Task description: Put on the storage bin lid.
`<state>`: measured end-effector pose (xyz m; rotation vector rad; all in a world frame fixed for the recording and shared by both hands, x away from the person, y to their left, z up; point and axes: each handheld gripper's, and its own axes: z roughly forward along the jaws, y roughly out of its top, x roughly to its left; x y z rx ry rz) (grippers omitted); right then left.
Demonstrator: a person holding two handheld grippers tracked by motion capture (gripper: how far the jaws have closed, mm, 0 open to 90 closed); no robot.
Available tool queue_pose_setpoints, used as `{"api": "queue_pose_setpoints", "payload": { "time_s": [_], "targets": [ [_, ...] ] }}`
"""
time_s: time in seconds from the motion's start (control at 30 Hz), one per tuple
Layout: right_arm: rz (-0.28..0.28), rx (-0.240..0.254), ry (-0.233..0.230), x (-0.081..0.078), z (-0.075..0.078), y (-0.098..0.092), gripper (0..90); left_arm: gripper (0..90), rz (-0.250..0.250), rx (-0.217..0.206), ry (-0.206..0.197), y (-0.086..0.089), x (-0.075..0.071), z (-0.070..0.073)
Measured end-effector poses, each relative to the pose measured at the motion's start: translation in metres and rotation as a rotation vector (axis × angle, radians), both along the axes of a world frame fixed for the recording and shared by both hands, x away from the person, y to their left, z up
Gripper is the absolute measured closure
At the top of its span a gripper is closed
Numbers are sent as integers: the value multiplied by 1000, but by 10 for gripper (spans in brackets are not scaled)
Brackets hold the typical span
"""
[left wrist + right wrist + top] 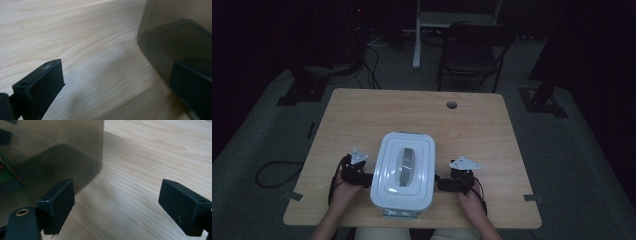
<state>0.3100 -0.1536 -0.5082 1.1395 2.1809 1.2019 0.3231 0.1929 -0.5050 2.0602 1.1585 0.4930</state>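
White-lidded storage box (402,171) sits at the table's (362,115) near edge, six o'clock from centre. Left gripper (362,177) at its nine, right gripper (448,183) at three, both jaws spread beside the smoky walls. Looks like the approach; next, squeeze inward evenly to grip.

Folding chair (474,52) beyond table (362,115); floor cable (272,172).

No words, labels, brand names or numbers can be read anywhere, neither on the white-lidded box (402,170) nor on the wooden surface (362,115).
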Motion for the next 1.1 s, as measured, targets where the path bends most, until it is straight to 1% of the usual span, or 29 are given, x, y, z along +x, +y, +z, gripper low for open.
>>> {"api": "queue_pose_setpoints", "payload": {
  "time_s": [0.03, 0.07, 0.1, 0.13, 0.23, 0.27, 0.33, 0.43, 0.57, 0.67, 0.7, 0.77, 0.9, 1.1],
  "targets": [
    [-1, 2, 3, 0, 0, -2, 135, 7, -16, 12, 2, -5, -1, 0],
    [-1, 2, 3, 0, 0, -2, 135, 7, -16, 12, 2, -5, -1, 0],
    [-2, 4, 8, 0, 0, -4, 137, 7, -31, 28, -4, -13, -2, 0],
    [-26, -13, -1, 0, 0, -8, 141, 7, -37, 33, -4, -15, -3, 0],
    [-37, 5, 10, 1, 0, -17, 136, 7, -58, 25, 2, -24, -2, -1],
    [-44, 7, 11, 1, 0, -20, 137, 7, -68, 31, 6, -28, -2, -1],
    [-57, 6, 11, 2, 1, -26, 138, 7, -78, 43, 13, -33, -1, -2],
    [-79, 7, 5, 5, 3, -32, 144, 7, -92, 51, 12, -42, 0, -3],
    [-92, -5, 5, 8, 5, -40, 145, 7, -111, 47, 15, -52, 2, -3],
    [-100, -2, 7, 9, 5, -45, 144, 7, -126, 47, 19, -54, 3, -3],
    [-102, 3, 8, 8, 5, -47, 140, 7, -127, 36, 21, -55, 4, -4],
    [-101, 11, 17, 9, 3, -50, 132, 7, -131, -1, 19, -53, 6, -5],
    [-104, -12, 20, 7, -1, -52, 130, 7, -117, -42, 6, -48, 9, -6],
    [-141, -14, 17, 4, -2, -65, 131, 7, -90, -23, -2, -37, 10, -6]
  ]
}}
